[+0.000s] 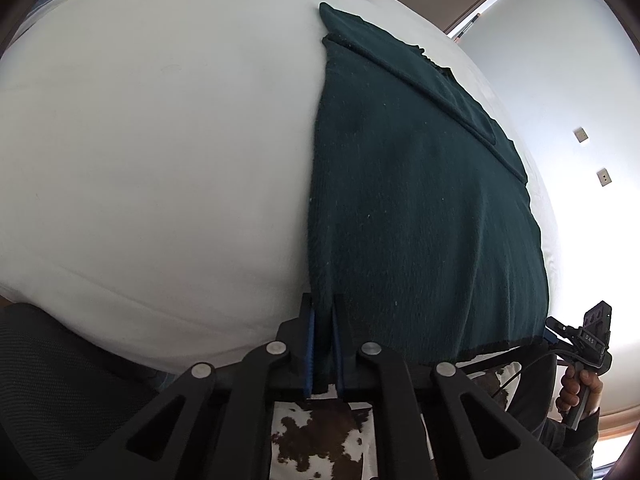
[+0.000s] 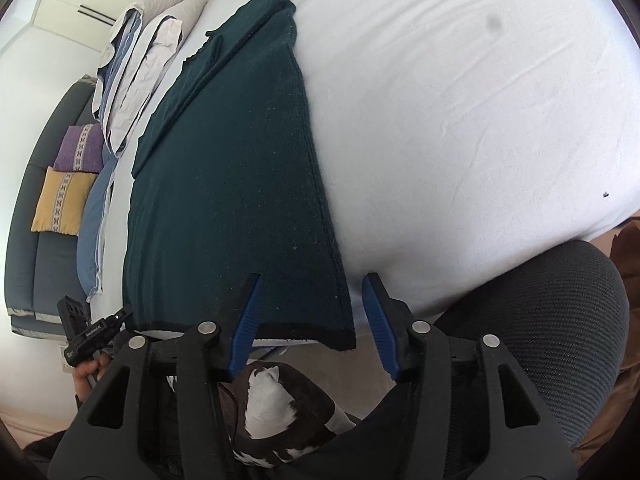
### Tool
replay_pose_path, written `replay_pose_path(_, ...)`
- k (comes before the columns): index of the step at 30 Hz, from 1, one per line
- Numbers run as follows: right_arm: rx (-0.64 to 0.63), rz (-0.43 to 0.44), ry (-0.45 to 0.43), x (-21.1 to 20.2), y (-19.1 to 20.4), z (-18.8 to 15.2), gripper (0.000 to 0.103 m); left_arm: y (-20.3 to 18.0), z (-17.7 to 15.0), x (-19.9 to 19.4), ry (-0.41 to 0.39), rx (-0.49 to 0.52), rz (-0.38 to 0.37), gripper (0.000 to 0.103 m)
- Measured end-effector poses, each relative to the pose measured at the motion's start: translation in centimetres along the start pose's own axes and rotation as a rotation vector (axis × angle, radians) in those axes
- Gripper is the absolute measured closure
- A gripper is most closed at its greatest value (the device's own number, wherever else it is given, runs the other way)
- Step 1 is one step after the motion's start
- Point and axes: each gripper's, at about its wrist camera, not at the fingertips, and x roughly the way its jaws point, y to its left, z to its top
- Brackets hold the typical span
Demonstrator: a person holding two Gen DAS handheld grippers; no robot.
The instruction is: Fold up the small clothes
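My left gripper hid the corner of the green garment it pinched; the pillows ran off the frame edge; lettering on my right gripper's body was too small to read.

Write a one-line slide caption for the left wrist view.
Left claw shut on the near corner of a dark green knit garment lying flat on a white bed.
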Motion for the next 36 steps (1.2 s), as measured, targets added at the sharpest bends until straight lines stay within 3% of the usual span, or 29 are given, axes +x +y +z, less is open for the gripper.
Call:
replay_pose_path(6,0.009,0.020,0.023,0.5,-0.3,-0.2,0.074,0.0,-0.2,-0.1,-0.004,0.006,0.001,0.095)
replay_pose_path(8,0.017,0.034,0.020,0.5,-0.9,-0.4,0.086,-0.1,-0.2,-0.1,-0.007,0.010,0.002,0.096)
replay_pose_path(11,0.021,0.051,0.004,0.5,-1.1,-0.7,0.097,-0.2,-0.2,-0.2,-0.012,0.014,0.004,0.096)
replay_pose_path(21,0.001,0.158,-0.140,-2.8,1.2,-0.4,0.098,-0.4,-0.2,-2.0,-0.059,-0.013,-0.044,0.097)
replay_pose_path(36,-0.029,0.291,-0.246,-5.4,6.9,2.5,0.098,-1.3,1.2,-6.1,-0.157,-0.096,-0.275,0.097)
